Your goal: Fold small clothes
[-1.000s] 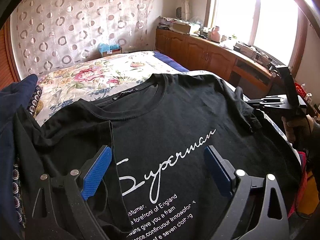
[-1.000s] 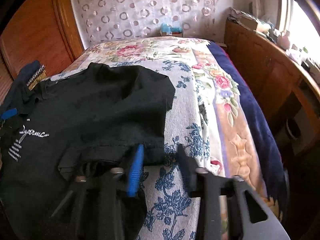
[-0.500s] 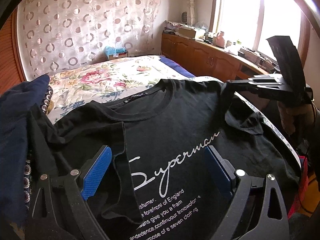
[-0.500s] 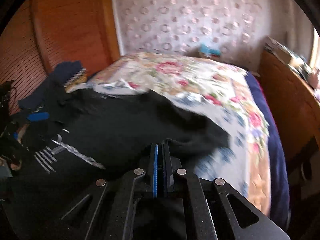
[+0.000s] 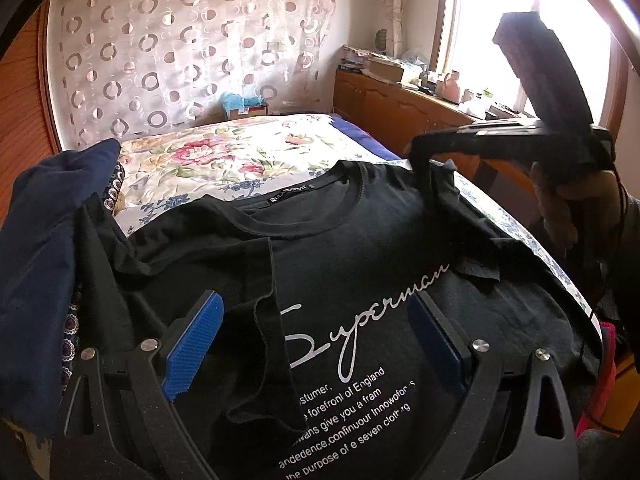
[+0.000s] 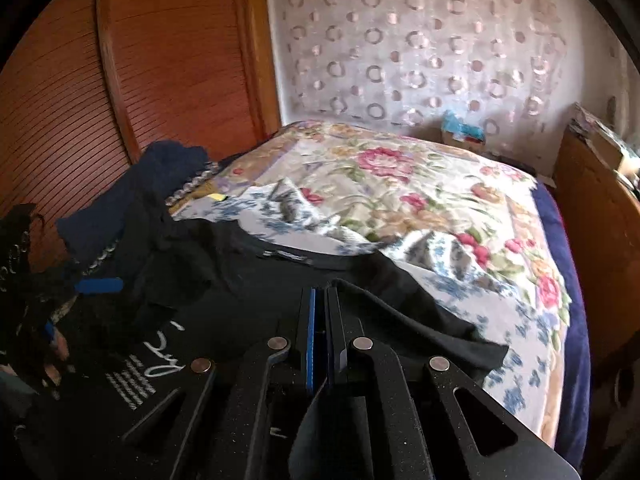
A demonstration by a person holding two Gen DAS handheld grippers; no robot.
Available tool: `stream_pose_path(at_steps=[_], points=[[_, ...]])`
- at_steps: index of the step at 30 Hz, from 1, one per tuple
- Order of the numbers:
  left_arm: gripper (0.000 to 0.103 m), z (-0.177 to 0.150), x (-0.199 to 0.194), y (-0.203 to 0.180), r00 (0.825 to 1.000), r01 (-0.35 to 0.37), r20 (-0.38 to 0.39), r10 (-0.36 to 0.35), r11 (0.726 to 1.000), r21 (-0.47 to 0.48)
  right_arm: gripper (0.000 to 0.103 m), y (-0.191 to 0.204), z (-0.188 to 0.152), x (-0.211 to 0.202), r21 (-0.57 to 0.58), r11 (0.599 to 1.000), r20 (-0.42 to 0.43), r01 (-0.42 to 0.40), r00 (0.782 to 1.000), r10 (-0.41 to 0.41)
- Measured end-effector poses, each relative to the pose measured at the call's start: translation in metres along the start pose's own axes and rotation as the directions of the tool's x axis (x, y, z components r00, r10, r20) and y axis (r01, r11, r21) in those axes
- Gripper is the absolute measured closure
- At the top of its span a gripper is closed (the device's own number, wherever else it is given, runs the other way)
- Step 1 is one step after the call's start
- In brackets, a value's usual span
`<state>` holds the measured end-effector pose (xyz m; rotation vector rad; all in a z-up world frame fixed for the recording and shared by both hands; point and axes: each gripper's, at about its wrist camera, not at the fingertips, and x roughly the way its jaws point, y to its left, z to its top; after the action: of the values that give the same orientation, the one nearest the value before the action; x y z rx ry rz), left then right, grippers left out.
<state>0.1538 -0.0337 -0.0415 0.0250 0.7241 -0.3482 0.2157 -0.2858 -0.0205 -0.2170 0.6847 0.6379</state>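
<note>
a black t-shirt point(image 5: 360, 264) lies print-up on the floral bedspread point(image 5: 224, 156), collar toward the curtain. left of the shirt sits a navy garment pile point(image 5: 44, 240). over the shirt's left side the left gripper point(image 5: 316, 340) hangs with its blue pads wide apart, holding nothing; the left sleeve point(image 5: 256, 320) is folded across the chest. at the shirt's right shoulder the right gripper point(image 6: 320, 328) is pinched together on the right sleeve point(image 6: 408, 316), lifted clear. i'd carry that sleeve inward, low and taut, to mirror the left. the shirt's hem is cut off below, and the right-wrist view is blurred.
</note>
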Motion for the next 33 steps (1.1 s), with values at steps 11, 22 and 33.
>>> stream_pose_path(at_steps=[11, 22, 33], points=[[0.009, 0.000, 0.001, -0.002, 1.000, 0.008, 0.002, -0.008, 1.000, 0.003, 0.062, -0.027, -0.043, -0.020, 0.068, 0.987, -0.044, 0.143, 0.989, -0.140], [0.009, -0.003, -0.008, -0.005, 1.000, 0.010, 0.016, -0.010, 1.000, 0.009, 0.063, 0.001, -0.096, -0.027, 0.057, 0.996, -0.138, 0.074, 0.988, -0.066], [0.009, -0.007, -0.017, -0.001, 1.000, 0.001, 0.032, -0.001, 1.000, -0.006, 0.094, 0.010, -0.103, -0.004, -0.041, 0.987, -0.188, 0.157, 0.969, -0.162]])
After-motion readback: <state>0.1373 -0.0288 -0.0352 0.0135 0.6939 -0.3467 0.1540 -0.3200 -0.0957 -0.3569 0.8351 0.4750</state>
